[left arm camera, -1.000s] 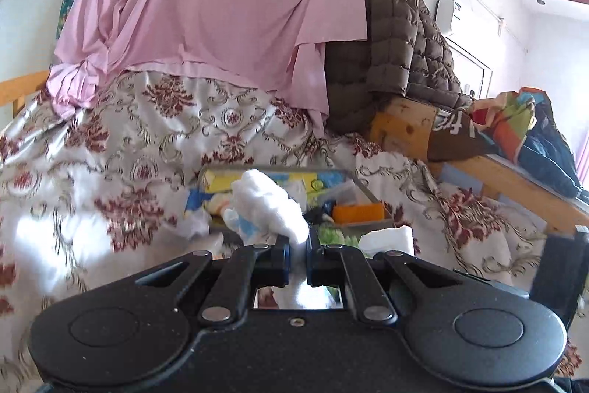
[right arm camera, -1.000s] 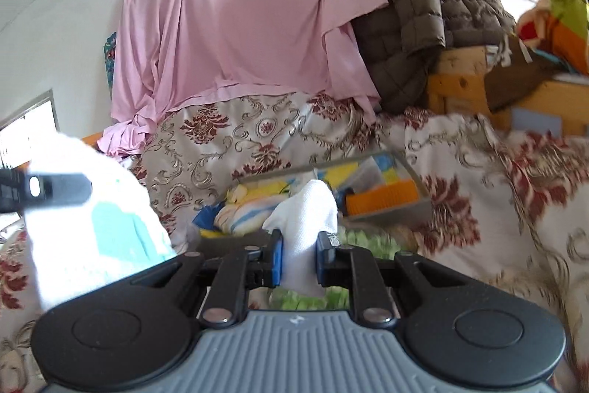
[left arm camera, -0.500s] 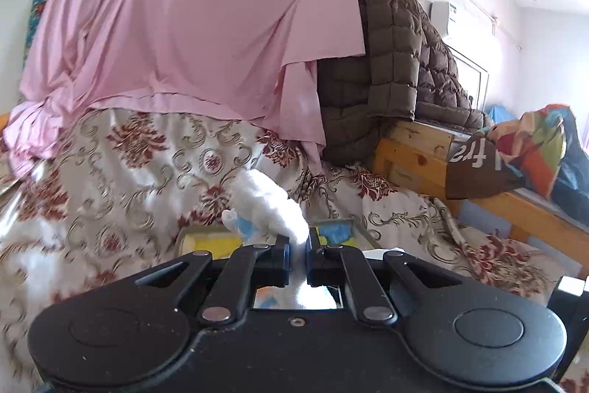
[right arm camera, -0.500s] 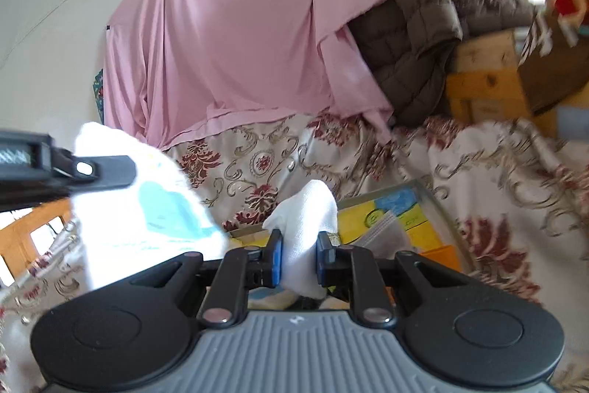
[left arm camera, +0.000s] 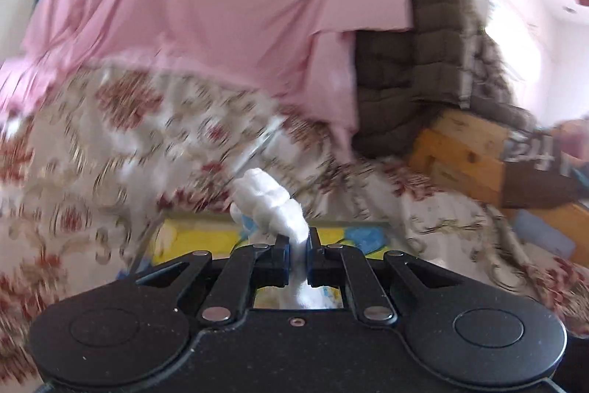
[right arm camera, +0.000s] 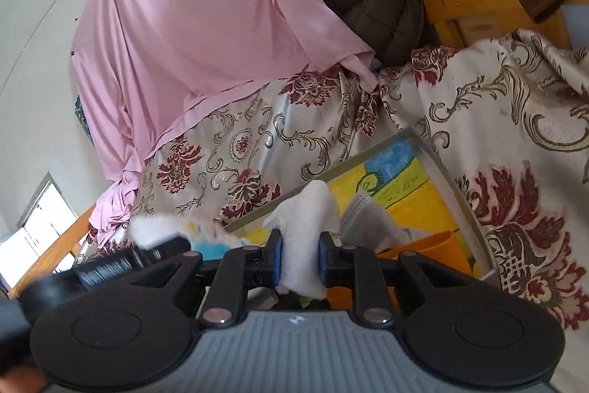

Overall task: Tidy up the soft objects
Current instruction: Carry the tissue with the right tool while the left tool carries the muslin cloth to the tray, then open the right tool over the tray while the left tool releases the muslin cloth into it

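Observation:
My left gripper is shut on a fluffy white cloth with blue marks, whose bunched end sticks up past the fingers. My right gripper is shut on a white folded cloth. Both hang just above a grey storage box with a yellow and blue lining, which lies on the floral bedspread. The box also shows in the left wrist view. The left gripper and its cloth appear blurred at the lower left of the right wrist view. An orange item lies in the box.
A pink sheet hangs behind the bed. A brown quilted jacket drapes over a wooden frame at the right. A wooden rail and a window are at the left.
Both grippers, still holding their cloths, have moved toward the box. The right wrist view has tilted, and the left gripper has dropped lower in it. The left view is motion-blurred.

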